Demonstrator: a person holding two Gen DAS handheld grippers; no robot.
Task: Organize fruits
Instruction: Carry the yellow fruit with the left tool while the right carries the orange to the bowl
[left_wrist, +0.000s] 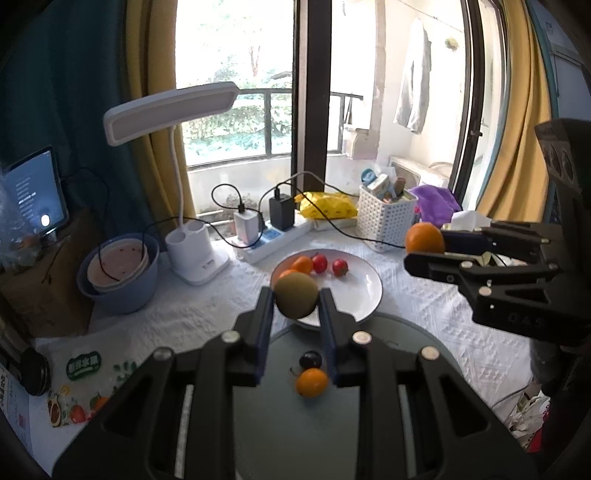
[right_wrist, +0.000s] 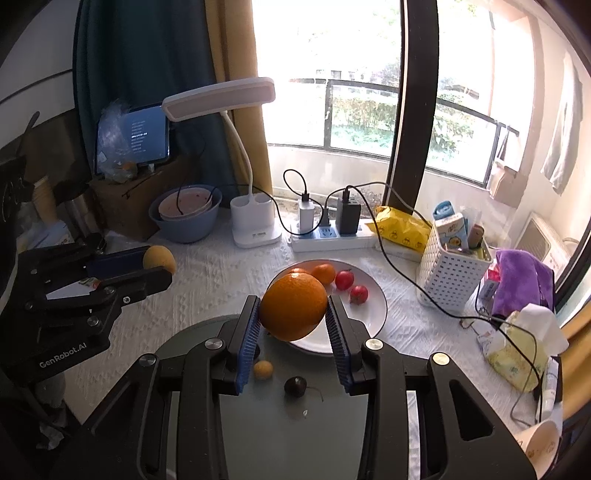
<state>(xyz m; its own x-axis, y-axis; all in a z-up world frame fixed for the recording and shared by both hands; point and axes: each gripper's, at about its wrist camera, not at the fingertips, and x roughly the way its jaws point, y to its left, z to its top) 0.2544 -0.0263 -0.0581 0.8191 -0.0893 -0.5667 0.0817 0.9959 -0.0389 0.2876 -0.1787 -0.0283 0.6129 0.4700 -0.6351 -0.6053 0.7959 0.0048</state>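
Left wrist view puts your left gripper (left_wrist: 296, 295) first: its blue pads are clamped on a greenish-brown kiwi (left_wrist: 296, 294), which hangs in the air over the near rim of the white plate (left_wrist: 364, 295). Your right gripper (right_wrist: 293, 312) is closed around a large orange (right_wrist: 293, 311), likewise held clear above the plate's near edge. Each claw shows in the other's view, carrying its fruit off to the side of the plate.

Taking the plate as your landmark: on its far half sit two small oranges (left_wrist: 302, 264) and two red fruits (left_wrist: 320, 263), already gathered together. Just in front of the plate, touching or overlapping its near rim, is a dark round tray (right_wrist: 295, 424), and on it lie a dark cherry (right_wrist: 294, 386) and a small yellow-orange fruit (right_wrist: 263, 369), close beside each other and untouched by either claw.

You look roughly midway. Four pieces are on the plate, two are in your grips and not yet set down, and two small ones remain on the tray. If the plate is the destination, which I judge likely, you have room on its bare near half for both held fruits.
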